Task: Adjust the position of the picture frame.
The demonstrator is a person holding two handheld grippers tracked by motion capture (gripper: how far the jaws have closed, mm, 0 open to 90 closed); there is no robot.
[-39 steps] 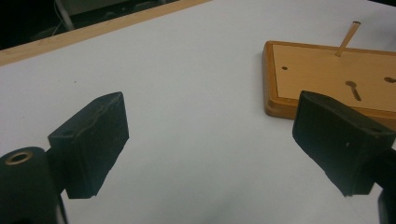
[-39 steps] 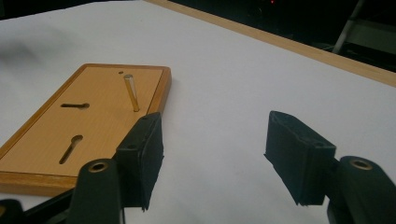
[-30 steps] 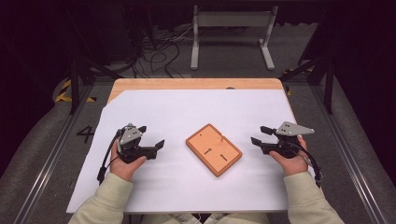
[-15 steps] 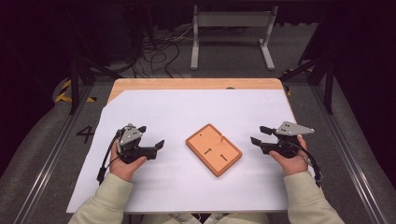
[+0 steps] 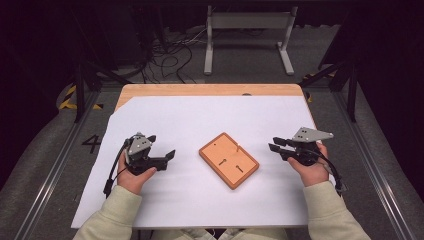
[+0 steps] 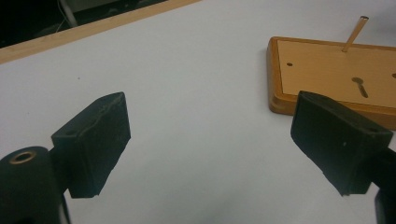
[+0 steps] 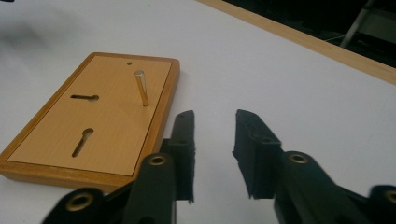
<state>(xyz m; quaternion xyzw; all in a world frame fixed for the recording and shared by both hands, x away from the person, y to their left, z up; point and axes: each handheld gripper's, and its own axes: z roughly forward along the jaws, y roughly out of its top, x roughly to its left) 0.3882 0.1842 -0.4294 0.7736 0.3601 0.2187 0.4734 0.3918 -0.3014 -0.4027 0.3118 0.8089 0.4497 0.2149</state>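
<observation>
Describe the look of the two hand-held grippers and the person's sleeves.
Both the left gripper and right gripper are black with two blocky jaws, brass-coloured rivets at the joints, a grey three-cornered plate on top and a trailing black cable. The person wears pale cream long sleeves.

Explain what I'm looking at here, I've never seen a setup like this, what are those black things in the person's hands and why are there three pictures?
A person sits at a table and holds a hand-operated tool in each hand: the left gripper and the right gripper, each with two black jaws. One picture comes from a camera above the table; the other two come from small cameras riding on each gripper, looking along its jaws. On the white sheet lies a wooden board with two keyhole slots and a thin peg standing in it. Neither gripper holds anything. The left jaws stand wide; the right jaws have just been closing, with a gap left and nothing between them.
</observation>
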